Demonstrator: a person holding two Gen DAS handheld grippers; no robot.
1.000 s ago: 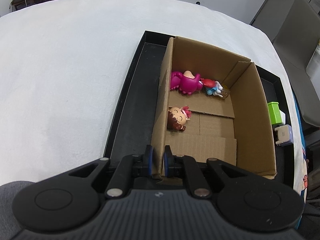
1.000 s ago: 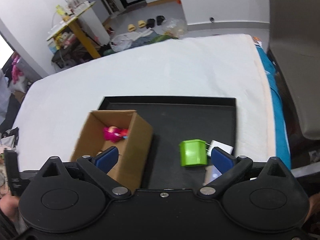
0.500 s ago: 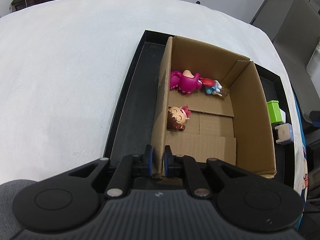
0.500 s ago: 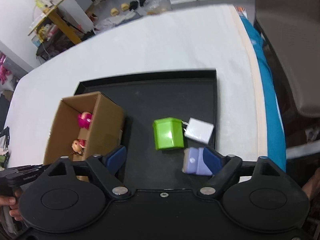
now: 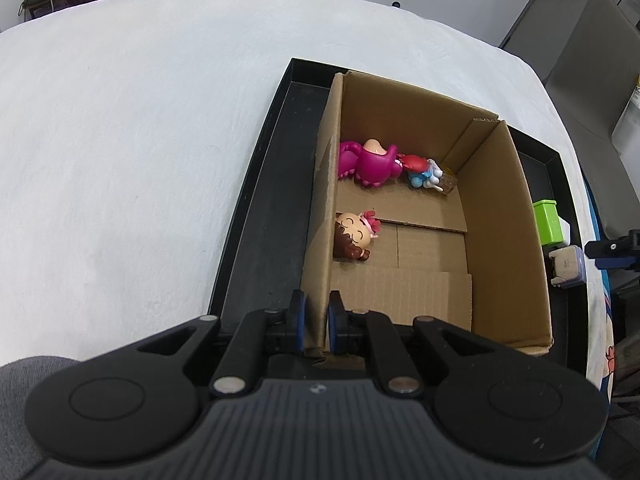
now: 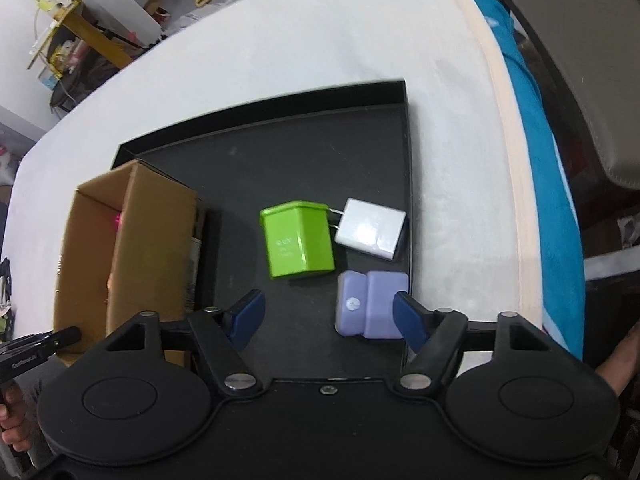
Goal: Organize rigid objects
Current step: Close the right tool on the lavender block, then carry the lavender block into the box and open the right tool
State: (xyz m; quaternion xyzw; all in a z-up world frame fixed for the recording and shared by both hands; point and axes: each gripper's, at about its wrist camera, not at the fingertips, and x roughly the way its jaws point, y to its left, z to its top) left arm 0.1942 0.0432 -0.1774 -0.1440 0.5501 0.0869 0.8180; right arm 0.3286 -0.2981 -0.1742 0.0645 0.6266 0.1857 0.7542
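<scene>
Your left gripper (image 5: pixel 317 322) has its fingers clamped on the near wall of the cardboard box (image 5: pixel 504 240), which stands in the black tray (image 6: pixel 280 160) on the white surface (image 5: pixel 140 140). Your right gripper (image 6: pixel 328 316) has just been closing; its fingers are still apart, the right one touching or just beside the purple adapter (image 6: pixel 370 306), the left one clear of it. Just beyond lie a green adapter (image 6: pixel 298 240) and a white charger (image 6: pixel 370 228). Three toy figures (image 5: pixel 354 236) lie inside the box.

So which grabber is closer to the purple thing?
Right. The right gripper has the purple charger between its closing, not yet gripping fingers; the left gripper is across the tray, clamped on the cardboard box wall.
</scene>
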